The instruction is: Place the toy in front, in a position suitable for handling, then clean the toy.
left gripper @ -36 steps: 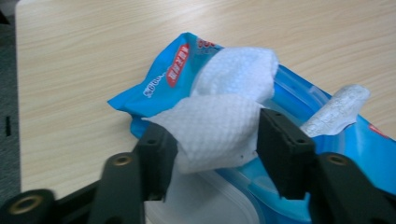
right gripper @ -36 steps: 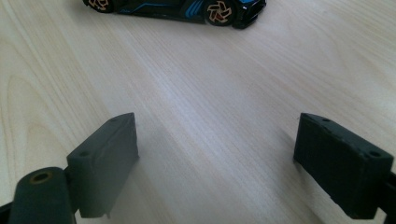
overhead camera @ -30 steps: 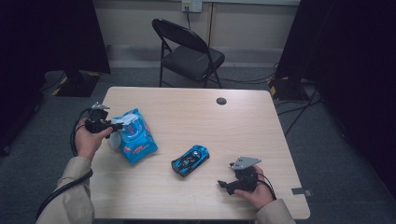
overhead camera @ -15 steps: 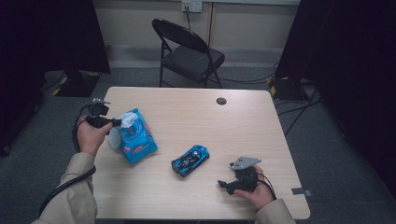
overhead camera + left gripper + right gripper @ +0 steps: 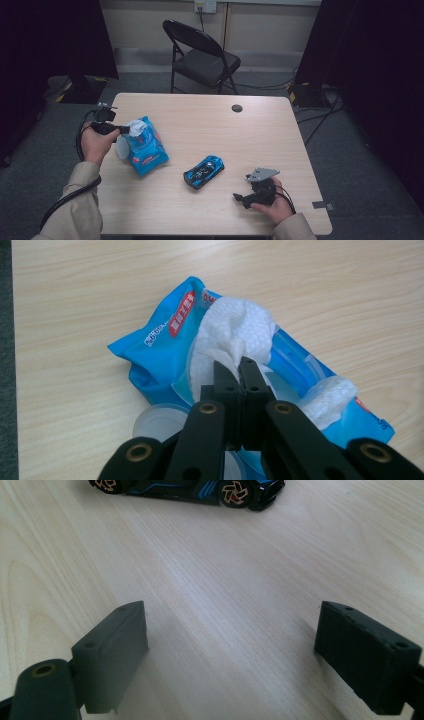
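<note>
Pale wood grain covers the bench (image 5: pixel 250 130), which stands on grey carpet with a black folding chair (image 5: pixel 202 55) behind its far edge. Toward the person's left side of the bench lies a blue pack of wet wipes (image 5: pixel 145 147), its clear flip lid (image 5: pixel 160 422) open and resting on the wood beside it. A white wipe (image 5: pixel 232 337) bulges up out of the pack's opening. The left gripper (image 5: pixel 240 371) sits right over the pack, its jaws closed tight together on a fold of that wipe, so the wipe is pinched at the tips while the rest of it stands bunched just beyond them. In the high view the same left gripper (image 5: pixel 124 130) reaches in from the bench's left edge, touching the near upper end of the pack. Its jaws have just been closing, with the wipe between them.

Near the bench's middle a blue toy car (image 5: pixel 204 171) stands on its wheels, well apart from the pack. The right gripper (image 5: pixel 232 645) rests low on the bench near the person's edge, jaws spread wide with bare wood between them, the car a little way ahead.
</note>
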Tool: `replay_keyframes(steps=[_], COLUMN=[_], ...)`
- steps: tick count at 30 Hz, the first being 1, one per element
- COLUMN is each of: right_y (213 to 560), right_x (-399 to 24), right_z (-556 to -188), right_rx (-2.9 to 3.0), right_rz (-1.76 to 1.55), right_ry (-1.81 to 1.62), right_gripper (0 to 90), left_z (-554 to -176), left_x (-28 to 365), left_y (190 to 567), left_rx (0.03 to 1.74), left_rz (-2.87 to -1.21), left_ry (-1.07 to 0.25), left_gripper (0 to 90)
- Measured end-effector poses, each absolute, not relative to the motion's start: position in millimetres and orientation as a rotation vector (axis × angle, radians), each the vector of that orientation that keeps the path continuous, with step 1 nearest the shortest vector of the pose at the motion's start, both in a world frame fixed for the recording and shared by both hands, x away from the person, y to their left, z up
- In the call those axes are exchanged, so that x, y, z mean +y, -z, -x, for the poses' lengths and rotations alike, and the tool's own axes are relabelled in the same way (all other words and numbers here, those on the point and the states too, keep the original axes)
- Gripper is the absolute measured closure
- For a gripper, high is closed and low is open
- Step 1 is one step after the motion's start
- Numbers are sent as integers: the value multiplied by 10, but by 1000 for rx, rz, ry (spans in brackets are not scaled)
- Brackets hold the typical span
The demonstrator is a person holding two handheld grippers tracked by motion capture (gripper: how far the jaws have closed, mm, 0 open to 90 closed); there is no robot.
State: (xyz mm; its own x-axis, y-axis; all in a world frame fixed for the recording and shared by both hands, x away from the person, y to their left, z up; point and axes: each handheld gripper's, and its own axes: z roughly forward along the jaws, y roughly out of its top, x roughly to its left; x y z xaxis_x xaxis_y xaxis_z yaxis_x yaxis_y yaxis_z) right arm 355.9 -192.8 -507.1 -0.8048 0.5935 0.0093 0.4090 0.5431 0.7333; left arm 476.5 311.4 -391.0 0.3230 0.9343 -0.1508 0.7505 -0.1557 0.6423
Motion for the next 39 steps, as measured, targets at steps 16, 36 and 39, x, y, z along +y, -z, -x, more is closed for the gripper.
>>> replay_keyframes(steps=[16,36,39], right_y=[5071,5071,5071], right_x=[-1927,-1927,-1927], right_z=[-3559,-3559,-3558], right_rx=[2541,2540,2540], right_rz=[-841,-842,-843], right_ry=[-1113,-1112,-1112], right_gripper=[129,129,129], left_z=[-4720,-4667,-4666], left_x=[3118,3094,3095], left_y=[3585,3223,3204], left_rx=[1455,1447,1446], left_rz=[-1940,-1957,-1953], left_ry=[-358,-349,-342], left_gripper=[895,896,896])
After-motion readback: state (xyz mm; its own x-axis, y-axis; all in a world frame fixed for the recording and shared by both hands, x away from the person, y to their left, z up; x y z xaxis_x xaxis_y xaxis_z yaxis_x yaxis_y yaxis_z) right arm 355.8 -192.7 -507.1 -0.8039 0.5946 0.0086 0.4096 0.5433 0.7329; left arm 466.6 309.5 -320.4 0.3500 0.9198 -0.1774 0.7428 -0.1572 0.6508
